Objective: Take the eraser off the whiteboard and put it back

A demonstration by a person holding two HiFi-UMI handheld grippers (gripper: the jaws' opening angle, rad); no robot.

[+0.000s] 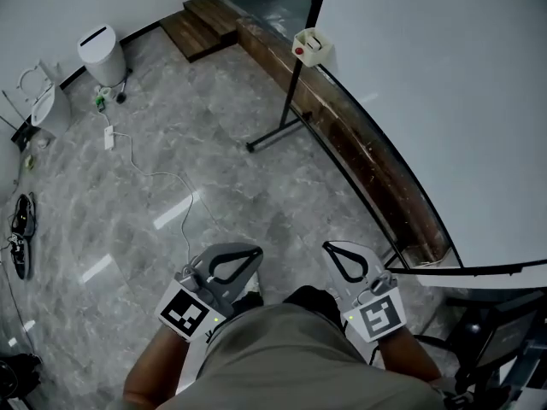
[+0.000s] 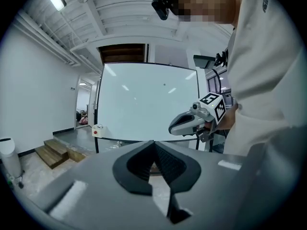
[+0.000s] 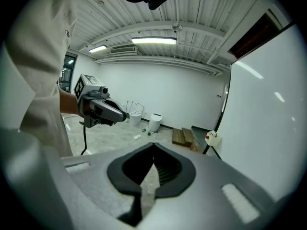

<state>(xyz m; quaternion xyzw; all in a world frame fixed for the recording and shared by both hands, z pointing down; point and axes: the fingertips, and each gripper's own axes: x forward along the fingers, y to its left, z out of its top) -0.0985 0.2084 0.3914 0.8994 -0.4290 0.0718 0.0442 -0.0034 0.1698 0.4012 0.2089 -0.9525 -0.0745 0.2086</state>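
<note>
The whiteboard (image 1: 444, 101) fills the right of the head view on a black stand. A small white box with a red spot (image 1: 312, 45) hangs at its far edge; I cannot make out an eraser on the board. My left gripper (image 1: 238, 254) and right gripper (image 1: 344, 253) are held side by side close to my body, both shut and empty. The left gripper view faces the whiteboard (image 2: 148, 102), with the white box (image 2: 98, 129) and the right gripper (image 2: 189, 123) in it. In the right gripper view the left gripper (image 3: 103, 110) is at the left, the whiteboard (image 3: 268, 109) at the right and the white box (image 3: 212, 138) beside it.
A dark wooden kerb (image 1: 367, 152) runs under the board, and wooden steps (image 1: 201, 24) lie at its far end. A white bin (image 1: 102, 54), a white cable (image 1: 162, 178) and shoes (image 1: 21, 233) are on the grey marble floor. Black equipment (image 1: 496, 340) stands at the right.
</note>
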